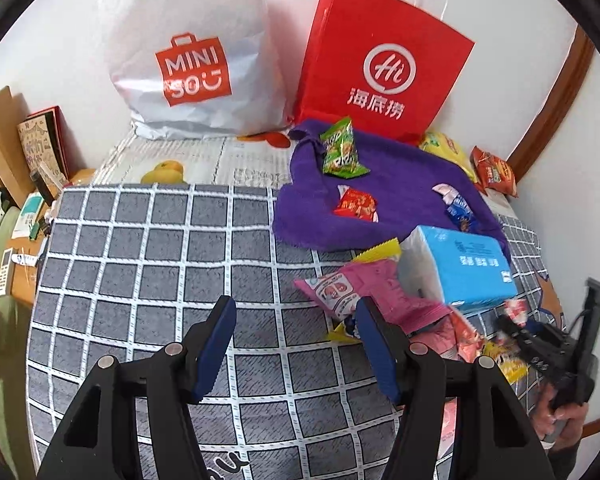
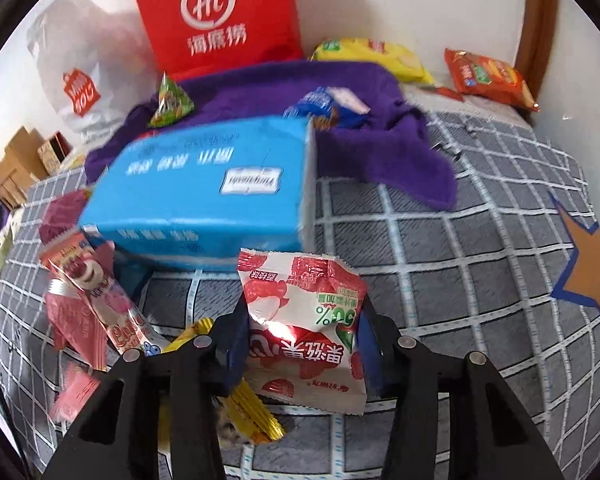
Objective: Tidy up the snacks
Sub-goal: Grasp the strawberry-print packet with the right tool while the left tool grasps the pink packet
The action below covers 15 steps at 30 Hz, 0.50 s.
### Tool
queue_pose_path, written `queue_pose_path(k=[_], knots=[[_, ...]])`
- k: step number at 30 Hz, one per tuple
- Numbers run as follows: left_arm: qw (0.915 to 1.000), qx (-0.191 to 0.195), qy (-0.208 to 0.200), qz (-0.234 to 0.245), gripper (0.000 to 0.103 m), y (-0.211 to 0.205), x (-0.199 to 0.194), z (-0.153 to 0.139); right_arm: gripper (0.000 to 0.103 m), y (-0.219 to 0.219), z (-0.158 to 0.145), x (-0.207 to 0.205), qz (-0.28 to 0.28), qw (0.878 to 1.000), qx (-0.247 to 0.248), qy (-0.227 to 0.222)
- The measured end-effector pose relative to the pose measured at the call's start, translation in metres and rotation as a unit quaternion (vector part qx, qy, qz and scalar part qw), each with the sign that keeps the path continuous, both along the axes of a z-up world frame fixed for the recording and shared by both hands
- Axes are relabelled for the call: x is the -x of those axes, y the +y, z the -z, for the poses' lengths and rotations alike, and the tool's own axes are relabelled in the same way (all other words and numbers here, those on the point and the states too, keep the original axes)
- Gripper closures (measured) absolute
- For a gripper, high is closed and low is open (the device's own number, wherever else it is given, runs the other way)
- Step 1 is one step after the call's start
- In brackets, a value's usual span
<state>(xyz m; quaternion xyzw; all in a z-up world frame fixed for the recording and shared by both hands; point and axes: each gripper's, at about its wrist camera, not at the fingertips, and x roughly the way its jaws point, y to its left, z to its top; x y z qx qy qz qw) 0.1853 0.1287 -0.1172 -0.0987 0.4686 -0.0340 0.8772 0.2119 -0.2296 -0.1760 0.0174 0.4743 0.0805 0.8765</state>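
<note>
So the right gripper (image 2: 300,340) has a red-and-white snack packet (image 2: 304,320) sitting between its fingers, blue pads hard against both crinkled edges; reads as a grip, jaws narrowed to packet width. The packet stands up out of the fingers, top seam pointing toward the blue tissue pack (image 2: 204,192) just beyond the tips. That pack lies tilted, one end propped on the pile, probably why the loose stuff under it stays jammed. Left of the right fingers: a pink strawberry-print wrapper (image 2: 92,292); below them, a yellow ridged wrapper (image 2: 252,412) poking out under the held packet. Left gripper (image 1: 296,344) is half open, nothing between the fingers, hanging over bare checked bedspread (image 1: 148,264). Ahead and right of its tips is a pink pouch (image 1: 352,292), close but not touching. Farther past the tips a purple towel (image 1: 380,184) carries a green packet (image 1: 340,152), a small red packet (image 1: 356,208) and a blue-white one (image 1: 456,208), spaced apart. My guess: that's the sorted area, and the held packet goes there. An orange bag (image 2: 488,76) and a yellow bag (image 2: 372,56) sit off the towel by the wall, beyond the right fingers. Red paper bag (image 1: 384,64) and white shopping bag (image 1: 188,52) stand behind the towel. Judgement: pick is just made, carry not started; the pile near the right fingers is most of the remaining work.
</note>
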Motion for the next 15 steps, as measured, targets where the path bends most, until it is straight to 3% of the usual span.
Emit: queue_pose_path(k=[4,10,15], knots=[[0.9998,0.011,0.012,0.014,0.043,-0.010,-0.007,0.010,0.056,-0.018,-0.008,0.008,0.011,0.999,0.019,-0.029],[0.9991,0.032,0.018,0.019,0.043,-0.029,-0.024,0.014,0.056,-0.045,0.013,0.004,0.045,0.999,0.005,-0.011],[0.9982,0.038,0.041,0.022,0.037,-0.043,-0.042,0.025,0.055,-0.046,0.020,0.004,0.043,0.998,0.007,-0.034]])
